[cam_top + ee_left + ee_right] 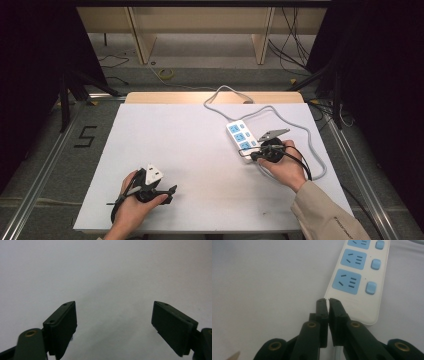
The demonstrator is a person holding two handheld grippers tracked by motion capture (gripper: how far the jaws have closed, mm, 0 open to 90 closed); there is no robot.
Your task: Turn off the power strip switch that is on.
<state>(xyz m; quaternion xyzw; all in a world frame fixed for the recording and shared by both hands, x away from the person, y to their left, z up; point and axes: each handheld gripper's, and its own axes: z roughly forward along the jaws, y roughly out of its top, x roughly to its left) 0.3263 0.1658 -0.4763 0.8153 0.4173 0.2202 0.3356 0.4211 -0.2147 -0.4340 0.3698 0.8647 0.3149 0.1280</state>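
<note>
A white power strip with blue sockets lies on the right half of the white table, angled so that its grey cable loops off towards the far edge and round the right side. In the right gripper view three blue sockets show in a row, each with a small blue switch beside it. The right gripper sits at the strip's near end; its jaws are pressed together, the tips right at the strip's near corner, with nothing visibly between them. The person's right hand holds it, a beige sleeve behind. Well apart, near the front left of the table, the left gripper is spread wide over bare surface, gripping nothing.
</note>
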